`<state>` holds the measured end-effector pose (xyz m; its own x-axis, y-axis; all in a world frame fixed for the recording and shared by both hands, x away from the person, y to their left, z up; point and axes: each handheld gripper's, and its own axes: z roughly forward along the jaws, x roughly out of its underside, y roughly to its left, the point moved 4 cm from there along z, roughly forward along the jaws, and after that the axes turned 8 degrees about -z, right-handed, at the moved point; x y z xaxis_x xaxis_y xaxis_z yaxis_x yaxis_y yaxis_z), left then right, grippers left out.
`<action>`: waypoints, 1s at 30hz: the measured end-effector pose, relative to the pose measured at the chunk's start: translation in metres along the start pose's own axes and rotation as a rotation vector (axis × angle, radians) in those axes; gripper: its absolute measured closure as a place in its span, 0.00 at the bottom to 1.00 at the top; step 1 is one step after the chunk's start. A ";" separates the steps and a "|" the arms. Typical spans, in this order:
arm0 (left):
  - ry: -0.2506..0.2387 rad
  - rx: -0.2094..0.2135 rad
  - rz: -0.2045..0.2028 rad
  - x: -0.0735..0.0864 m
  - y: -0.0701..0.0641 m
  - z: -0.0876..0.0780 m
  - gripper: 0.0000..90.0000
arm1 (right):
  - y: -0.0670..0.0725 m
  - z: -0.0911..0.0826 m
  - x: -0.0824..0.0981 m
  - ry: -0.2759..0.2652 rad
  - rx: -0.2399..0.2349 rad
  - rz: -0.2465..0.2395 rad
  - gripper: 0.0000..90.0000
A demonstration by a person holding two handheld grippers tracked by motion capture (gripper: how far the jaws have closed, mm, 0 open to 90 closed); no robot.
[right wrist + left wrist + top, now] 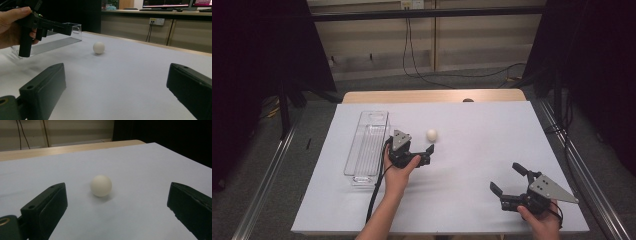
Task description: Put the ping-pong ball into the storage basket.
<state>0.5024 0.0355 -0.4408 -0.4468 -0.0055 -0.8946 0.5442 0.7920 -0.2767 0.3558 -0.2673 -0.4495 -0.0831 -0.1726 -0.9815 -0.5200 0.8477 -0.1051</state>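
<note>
A small white ball rests on the white table sheet. My left gripper is held just before the ball, jaws open and wide apart, pointing at it; nothing is between them. It also appears at the upper left of the right gripper view, with a hand around it. My right gripper hovers near the front right of the table, open and empty, aimed toward the ball from a distance.
A long clear plastic tray lies on the left part of the sheet, just left of the left hand. A strip of wooden tabletop shows behind the sheet. Metal rails run along both sides of the table.
</note>
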 end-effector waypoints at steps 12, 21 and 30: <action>0.012 -0.015 0.001 0.000 0.003 0.005 0.03 | 0.000 0.000 0.000 0.000 -0.003 -0.001 0.02; 0.019 -0.014 -0.010 0.000 0.004 0.007 0.03 | 0.000 0.000 0.000 0.000 -0.002 -0.001 0.02; 0.024 -0.011 -0.015 0.000 0.004 0.009 0.03 | -0.001 0.000 0.000 -0.001 -0.002 -0.002 0.02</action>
<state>0.5110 0.0331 -0.4456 -0.4722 -0.0027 -0.8815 0.5292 0.7989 -0.2859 0.3557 -0.2681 -0.4491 -0.0808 -0.1737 -0.9815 -0.5218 0.8464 -0.1068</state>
